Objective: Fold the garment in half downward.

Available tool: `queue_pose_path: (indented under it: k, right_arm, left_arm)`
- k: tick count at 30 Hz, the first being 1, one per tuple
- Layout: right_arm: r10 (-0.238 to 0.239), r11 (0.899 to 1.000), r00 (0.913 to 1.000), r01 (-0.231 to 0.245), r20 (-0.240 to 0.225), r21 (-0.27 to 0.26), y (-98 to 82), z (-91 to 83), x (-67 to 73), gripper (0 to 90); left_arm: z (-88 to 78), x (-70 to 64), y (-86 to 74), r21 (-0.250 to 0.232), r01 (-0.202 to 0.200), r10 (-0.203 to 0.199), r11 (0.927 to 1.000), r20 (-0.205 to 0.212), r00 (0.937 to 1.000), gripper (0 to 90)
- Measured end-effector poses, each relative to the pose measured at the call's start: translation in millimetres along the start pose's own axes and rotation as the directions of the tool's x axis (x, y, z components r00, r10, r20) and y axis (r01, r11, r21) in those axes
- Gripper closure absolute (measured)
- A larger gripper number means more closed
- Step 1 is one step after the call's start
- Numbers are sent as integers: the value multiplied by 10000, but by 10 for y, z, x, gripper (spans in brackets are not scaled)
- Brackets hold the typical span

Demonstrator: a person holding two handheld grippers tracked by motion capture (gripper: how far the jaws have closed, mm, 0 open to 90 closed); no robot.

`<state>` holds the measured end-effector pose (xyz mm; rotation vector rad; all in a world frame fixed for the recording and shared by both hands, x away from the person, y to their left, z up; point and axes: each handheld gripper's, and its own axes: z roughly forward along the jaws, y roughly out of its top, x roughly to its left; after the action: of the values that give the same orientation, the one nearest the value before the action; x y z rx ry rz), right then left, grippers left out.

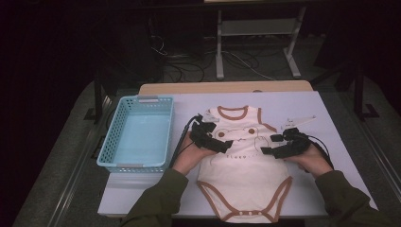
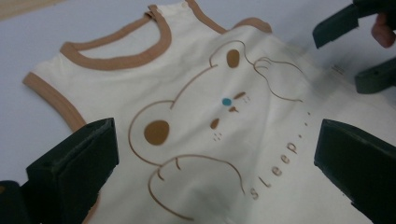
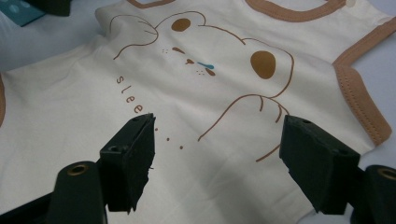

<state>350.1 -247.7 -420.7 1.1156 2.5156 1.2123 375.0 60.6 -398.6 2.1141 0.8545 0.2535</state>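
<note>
Bodysuit [image 1: 239, 161], cream with brown trim and a bear print, lies flat on the white table [image 1: 326, 118], neck opening toward 12 o'clock and snap end toward 6 o'clock at the near edge. Left gripper [image 1: 222, 144] hovers over the garment's 9 o'clock side near the chest print; jaws stand wide, nothing between the pads. Right gripper [image 1: 270, 145] sits at the garment's 3 o'clock edge; jaws apart, cloth below them, not pinched. Blue basket [image 1: 137, 137] rests at 9 o'clock of the bodysuit, apart from it. White hanger [image 1: 298, 120] lies at 2 o'clock, just beside the shoulder.
</note>
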Motion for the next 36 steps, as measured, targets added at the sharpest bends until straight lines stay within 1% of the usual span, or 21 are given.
queue_pose_path:
  k: [3,4,6,9,14,15,16,18,20,21,23,25,26,28,31,34,36]
  right_arm:
    - [0,10000,10000,0,-3,-5,0,-2,-2,260]
    - [42,10000,10000,-42,13,-25,1,-2,1,260]
    - [2,10000,10000,-2,13,-48,1,-3,0,260]
    - [-31,10000,10000,31,6,-46,2,-9,-4,258]
    - [-78,10000,10000,78,10,-57,3,-12,-10,258]
    - [-65,10000,10000,65,-1,-54,3,-12,-9,258]
    - [-40,10000,10000,40,-18,-52,4,-12,-7,258]
    - [-46,10000,10000,46,-23,-38,3,-7,-3,258]
    - [-39,10000,10000,39,-29,-26,3,-3,-1,258]
    - [-52,10000,10000,52,-35,-35,4,-3,-1,258]
    - [-50,10000,10000,49,-40,-44,4,-2,-1,258]
    - [-45,10000,10000,45,-53,-29,3,0,-2,258]
    - [-46,10000,10000,46,-54,-29,3,1,-3,258]
    - [-41,10000,10000,41,-65,-44,3,-1,-4,258]
    - [-74,10000,9999,73,-87,-61,1,-1,-10,258]
    - [-32,10000,10000,32,-92,-48,-1,2,-14,258]
    - [-66,10000,9999,65,-92,-33,0,5,-14,258]
  left_arm:
    - [56,62,77,-98,54,-55,9999,-116,9999,0]
    - [72,88,104,-57,-29,28,10000,-165,9999,0]
    - [114,122,143,-114,94,-97,9999,-235,9997,0]
    - [169,184,194,0,144,-144,9999,-406,9991,0]
    - [261,335,263,-8,332,-332,9994,-718,9969,0]
    - [291,360,273,-162,517,-528,9985,-800,9954,0]
    - [315,392,286,-158,597,-609,9981,-871,9943,0]
    - [364,457,310,-97,705,-711,9975,-959,9929,3]
    - [412,527,328,-5,666,-662,9978,-1179,9908,33]
    - [441,568,336,71,710,-695,9975,-1293,9892,43]
    - [500,645,353,80,1042,-1023,9945,-1319,9860,57]
    - [550,711,370,106,1166,-1140,9931,-1409,9834,70]
    - [568,749,378,274,1064,-1012,9939,-1502,9835,84]
    - [618,804,390,436,1064,-978,9934,-1650,9814,104]
    - [685,873,399,532,1100,-992,9925,-1752,9795,117]
    - [751,943,398,688,1108,-970,9915,-1793,9790,136]
    - [797,989,394,713,1208,-1055,9901,-1885,9764,142]
